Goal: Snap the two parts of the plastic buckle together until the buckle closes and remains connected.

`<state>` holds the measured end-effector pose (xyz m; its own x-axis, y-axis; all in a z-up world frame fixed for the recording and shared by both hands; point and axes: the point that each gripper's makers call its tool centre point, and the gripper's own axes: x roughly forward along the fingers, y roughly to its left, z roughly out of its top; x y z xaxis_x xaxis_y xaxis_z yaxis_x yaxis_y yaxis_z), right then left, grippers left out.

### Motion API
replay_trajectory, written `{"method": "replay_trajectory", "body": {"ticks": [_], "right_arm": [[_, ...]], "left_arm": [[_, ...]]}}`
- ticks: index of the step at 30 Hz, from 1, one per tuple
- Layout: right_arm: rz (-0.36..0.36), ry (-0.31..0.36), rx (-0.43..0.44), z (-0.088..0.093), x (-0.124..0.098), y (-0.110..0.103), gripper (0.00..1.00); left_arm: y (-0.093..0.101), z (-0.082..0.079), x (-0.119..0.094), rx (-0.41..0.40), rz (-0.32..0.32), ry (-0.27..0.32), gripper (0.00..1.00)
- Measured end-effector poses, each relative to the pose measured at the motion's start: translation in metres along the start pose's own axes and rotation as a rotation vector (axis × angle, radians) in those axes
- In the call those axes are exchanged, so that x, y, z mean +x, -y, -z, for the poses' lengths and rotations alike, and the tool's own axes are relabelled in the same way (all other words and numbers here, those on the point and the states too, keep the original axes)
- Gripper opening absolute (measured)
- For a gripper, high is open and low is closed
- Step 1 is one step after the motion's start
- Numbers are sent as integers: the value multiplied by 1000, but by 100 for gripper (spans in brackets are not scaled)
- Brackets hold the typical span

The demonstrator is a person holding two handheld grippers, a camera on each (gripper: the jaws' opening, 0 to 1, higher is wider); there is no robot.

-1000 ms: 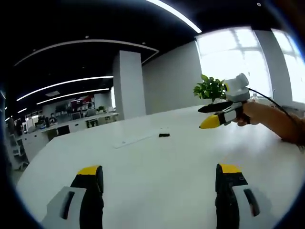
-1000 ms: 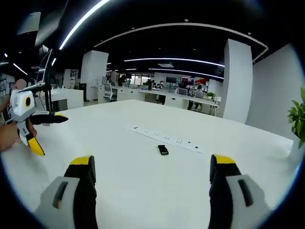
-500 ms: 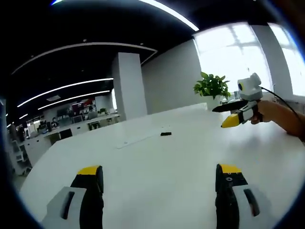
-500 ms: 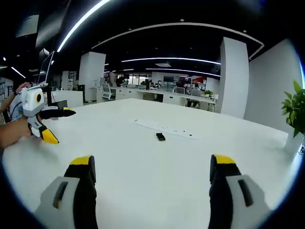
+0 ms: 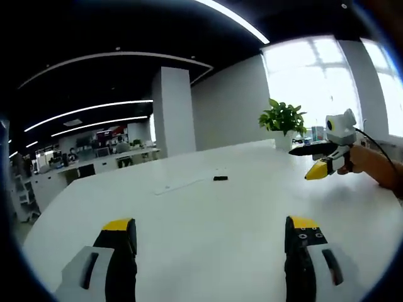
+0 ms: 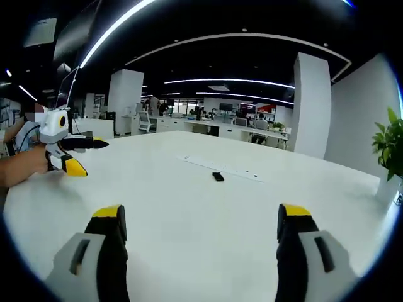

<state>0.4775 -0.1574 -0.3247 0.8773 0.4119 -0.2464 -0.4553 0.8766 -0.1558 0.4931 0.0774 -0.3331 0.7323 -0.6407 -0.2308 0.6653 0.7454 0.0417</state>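
I see the buckle [image 6: 218, 177] as a small dark piece lying far out on the white table [image 6: 189, 214], just in front of a long white strip [image 6: 220, 168]; it is too small for me to tell its two halves apart. I judge it light, stiff and slick, so I would pinch each half by its flat sides and push squarely. My left gripper [image 5: 211, 236] and right gripper [image 6: 201, 226] both have their jaws spread wide, grasping nothing, well short of the buckle. The table looks smooth and bare, in a large open office with ceiling light strips, a pillar [image 5: 173, 110] and a potted plant [image 5: 282, 118] by bright windows.
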Motion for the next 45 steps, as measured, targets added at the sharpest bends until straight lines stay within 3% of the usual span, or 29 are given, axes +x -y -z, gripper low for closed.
{"method": "replay_trajectory", "body": {"ticks": [7, 12, 15, 19, 22, 25, 26, 32, 35, 39, 45], "right_arm": [[-27, 8, 23, 0, 0, -6, 100], [19, 6, -39, 2, -6, 4, 100], [16, 44, 23, -2, -12, 6, 100], [-2, 59, 90, 3, -29, -3, 100], [33, 84, 70, 2, -39, 2, 100], [92, 68, -31, 3, -46, 13, 100], [90, 70, -28, 4, -47, 11, 100], [107, 116, -1, -6, -50, 18, 100], [18, 140, 116, -8, -52, 0, 100], [25, 85, 94, 8, -49, 2, 100], [21, 51, 69, 11, -47, -6, 100]], "left_arm": [[6, 5, -10, 5, -5, -11, 100], [-1, -6, -31, -68, -38, 63, 100], [-17, -5, -29, -59, -64, 66, 100], [-23, -2, -29, -83, -88, 64, 100], [-14, 2, -27, -84, -67, 40, 100], [-7, 1, -27, -43, -66, 35, 100], [-2, 1, -29, -37, -61, 35, 100], [0, 4, -31, -27, -63, 27, 100], [0, 4, -31, -19, -68, 30, 100], [-7, 3, -29, 8, -86, 30, 100], [-6, -6, -31, 3, -81, 64, 100]]}}
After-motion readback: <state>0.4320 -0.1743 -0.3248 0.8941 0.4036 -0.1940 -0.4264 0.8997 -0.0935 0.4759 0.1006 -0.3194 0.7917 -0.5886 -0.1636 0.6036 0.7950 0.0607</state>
